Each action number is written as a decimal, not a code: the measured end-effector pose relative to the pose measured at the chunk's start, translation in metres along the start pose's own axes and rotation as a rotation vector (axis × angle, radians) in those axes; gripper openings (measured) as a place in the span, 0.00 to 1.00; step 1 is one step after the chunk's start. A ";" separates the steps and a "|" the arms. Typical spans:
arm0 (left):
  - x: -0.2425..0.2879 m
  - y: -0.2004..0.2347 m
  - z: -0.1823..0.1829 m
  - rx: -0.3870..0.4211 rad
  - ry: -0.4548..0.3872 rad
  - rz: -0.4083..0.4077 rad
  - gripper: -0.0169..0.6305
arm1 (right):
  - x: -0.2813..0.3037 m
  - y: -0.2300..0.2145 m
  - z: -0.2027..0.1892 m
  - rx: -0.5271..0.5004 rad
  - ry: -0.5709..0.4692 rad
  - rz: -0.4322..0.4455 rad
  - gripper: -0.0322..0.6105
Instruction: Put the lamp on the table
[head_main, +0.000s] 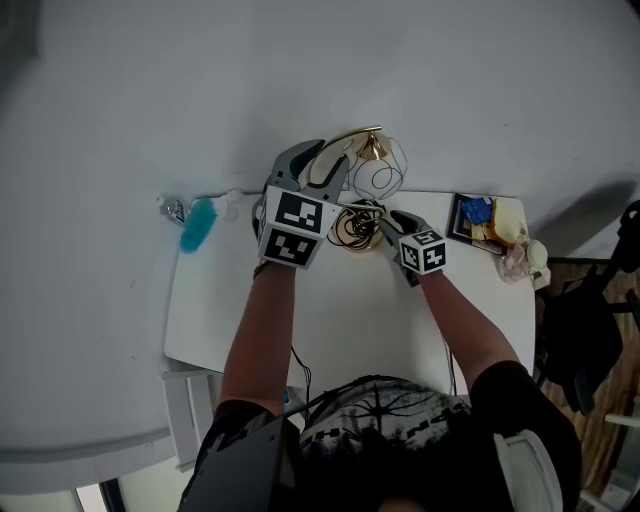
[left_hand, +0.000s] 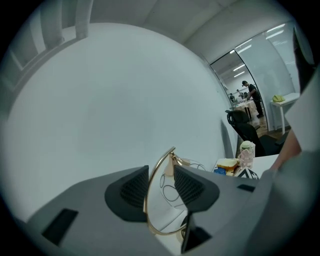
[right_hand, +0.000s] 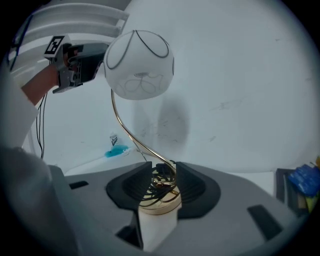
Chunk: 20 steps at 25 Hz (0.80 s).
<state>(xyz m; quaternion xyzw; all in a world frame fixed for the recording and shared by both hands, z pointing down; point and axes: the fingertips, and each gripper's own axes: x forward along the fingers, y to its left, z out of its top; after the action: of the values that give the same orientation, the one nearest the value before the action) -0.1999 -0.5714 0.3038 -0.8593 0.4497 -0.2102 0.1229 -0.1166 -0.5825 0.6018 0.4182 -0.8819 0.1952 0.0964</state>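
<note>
Upright lamp (head_main: 376, 180), long axis vertical, white shade (right_hand: 140, 65) above gold base (right_hand: 159, 200)

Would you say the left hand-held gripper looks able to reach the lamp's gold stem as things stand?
Probably yes: the left hand-held gripper has the stem between its open jaws, unobstructed.
</note>
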 end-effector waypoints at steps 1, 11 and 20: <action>-0.006 -0.004 -0.002 -0.014 -0.003 0.005 0.29 | -0.008 0.003 0.003 -0.013 -0.006 0.002 0.27; -0.054 -0.078 -0.026 -0.178 -0.014 -0.002 0.10 | -0.101 0.053 0.040 -0.167 -0.099 0.112 0.15; -0.091 -0.180 -0.051 -0.280 -0.015 -0.041 0.05 | -0.202 0.090 0.041 -0.365 -0.093 0.199 0.08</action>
<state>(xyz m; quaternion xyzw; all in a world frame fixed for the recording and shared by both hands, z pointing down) -0.1406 -0.3955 0.3984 -0.8786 0.4561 -0.1414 0.0011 -0.0591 -0.4065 0.4739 0.3130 -0.9431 0.0212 0.1102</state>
